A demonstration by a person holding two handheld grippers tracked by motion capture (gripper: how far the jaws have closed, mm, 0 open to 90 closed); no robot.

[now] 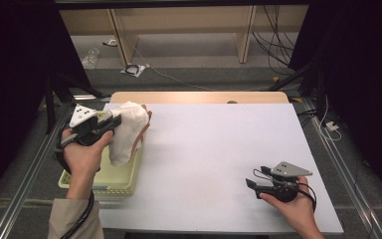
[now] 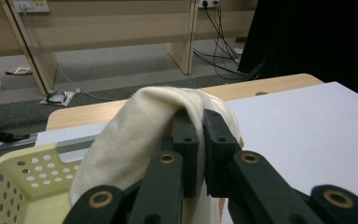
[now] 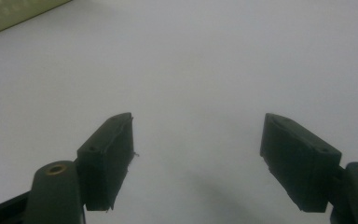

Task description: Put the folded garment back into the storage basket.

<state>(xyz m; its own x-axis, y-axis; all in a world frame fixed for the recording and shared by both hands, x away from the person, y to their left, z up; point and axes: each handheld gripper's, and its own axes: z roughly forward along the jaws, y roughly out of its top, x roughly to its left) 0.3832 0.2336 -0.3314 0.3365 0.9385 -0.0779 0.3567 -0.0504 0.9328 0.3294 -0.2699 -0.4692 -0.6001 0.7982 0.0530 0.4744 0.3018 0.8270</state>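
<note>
Left tool (image 1: 113, 121) clenched on a cream cloth (image 1: 128, 130), jaws pinching a fold near its top. Cloth hangs lifted at the far-left of the worktop (image 1: 219, 149), its lower part trailing down over the far end of the basket (image 1: 124, 179). Left tool view: jaws nearly together with cloth (image 2: 140, 135) draped over and between them, perforated pale-yellow basket (image 2: 23, 186) below at near left. Basket sits at the worktop's left edge, near side. Right tool (image 1: 256, 180) released, jaws wide apart, nothing between them; held low above the worktop at near right, pointing left, well apart from cloth and basket. Right tool view: bare white worktop (image 3: 191, 60) under the spread jaws, basket corner (image 3: 14, 14) at far left.
</note>
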